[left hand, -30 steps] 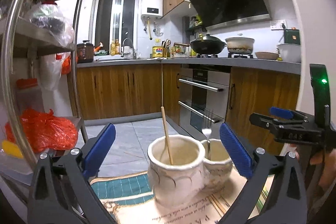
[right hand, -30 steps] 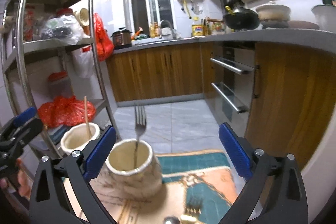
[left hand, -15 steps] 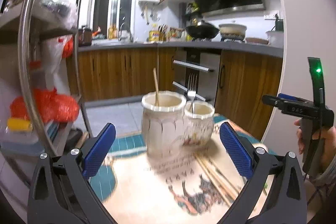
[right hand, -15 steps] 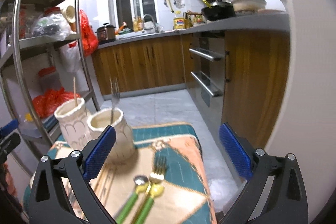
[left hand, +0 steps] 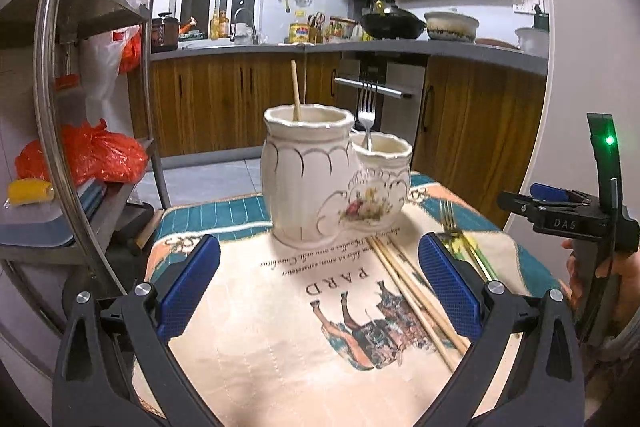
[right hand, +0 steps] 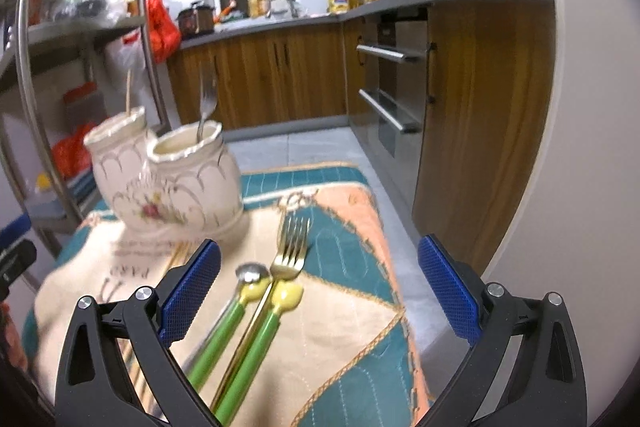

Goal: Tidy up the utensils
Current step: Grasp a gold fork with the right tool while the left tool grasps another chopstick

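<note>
A white double ceramic holder (left hand: 320, 183) stands at the far end of the printed cloth; it also shows in the right wrist view (right hand: 168, 179). A wooden chopstick (left hand: 295, 89) stands in its tall pot and a silver fork (left hand: 367, 115) in its short pot. Loose chopsticks (left hand: 412, 295) lie on the cloth. A gold fork (right hand: 290, 251) and two green-handled utensils (right hand: 240, 311) lie under my right gripper. My left gripper (left hand: 318, 285) is open and empty. My right gripper (right hand: 320, 287) is open and empty above those utensils; it also shows in the left wrist view (left hand: 560, 211).
The printed cloth (left hand: 280, 327) covers a small table whose right edge (right hand: 408, 307) drops to the tiled floor. A metal shelf rack (left hand: 52, 107) with bags stands close on the left. Wooden kitchen cabinets and an oven (right hand: 392, 87) stand behind.
Both grippers have pulled back and tilted down from the holder. The loose chopsticks, the gold fork and the green-handled utensils on the cloth have come into view. Both stay open.
</note>
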`<action>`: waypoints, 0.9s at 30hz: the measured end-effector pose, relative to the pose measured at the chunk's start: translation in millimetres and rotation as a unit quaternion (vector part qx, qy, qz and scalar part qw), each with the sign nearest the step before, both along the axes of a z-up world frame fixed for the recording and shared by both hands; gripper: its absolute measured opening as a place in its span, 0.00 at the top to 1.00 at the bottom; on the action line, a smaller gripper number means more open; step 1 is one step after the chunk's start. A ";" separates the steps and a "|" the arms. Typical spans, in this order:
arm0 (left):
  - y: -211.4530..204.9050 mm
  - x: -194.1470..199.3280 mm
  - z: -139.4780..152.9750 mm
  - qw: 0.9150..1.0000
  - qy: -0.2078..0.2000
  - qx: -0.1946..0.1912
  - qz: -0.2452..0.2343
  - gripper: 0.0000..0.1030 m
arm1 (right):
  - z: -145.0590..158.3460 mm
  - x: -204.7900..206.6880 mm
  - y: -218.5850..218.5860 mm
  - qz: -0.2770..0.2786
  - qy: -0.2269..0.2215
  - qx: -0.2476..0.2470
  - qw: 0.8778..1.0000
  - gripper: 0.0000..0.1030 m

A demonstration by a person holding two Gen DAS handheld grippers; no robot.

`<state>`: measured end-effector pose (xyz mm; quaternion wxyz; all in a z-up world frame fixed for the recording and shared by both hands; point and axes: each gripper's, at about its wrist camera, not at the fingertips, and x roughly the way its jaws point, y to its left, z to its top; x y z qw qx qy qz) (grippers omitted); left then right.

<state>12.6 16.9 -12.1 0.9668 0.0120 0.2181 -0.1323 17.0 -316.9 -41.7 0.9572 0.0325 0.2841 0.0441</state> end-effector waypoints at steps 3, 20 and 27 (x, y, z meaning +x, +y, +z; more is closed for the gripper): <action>-0.9 2.9 -7.0 1.000 0.013 0.003 -0.001 0.05 | -10.9 3.9 6.7 0.003 0.017 -0.014 1.000 0.05; -17.1 11.4 -22.7 0.998 0.054 0.027 -0.021 0.05 | -19.3 78.5 12.6 0.062 0.091 -0.083 0.990 0.34; -31.5 15.2 -24.7 0.996 0.071 0.046 -0.023 0.05 | -32.0 103.5 3.6 0.102 0.127 -0.036 0.986 0.55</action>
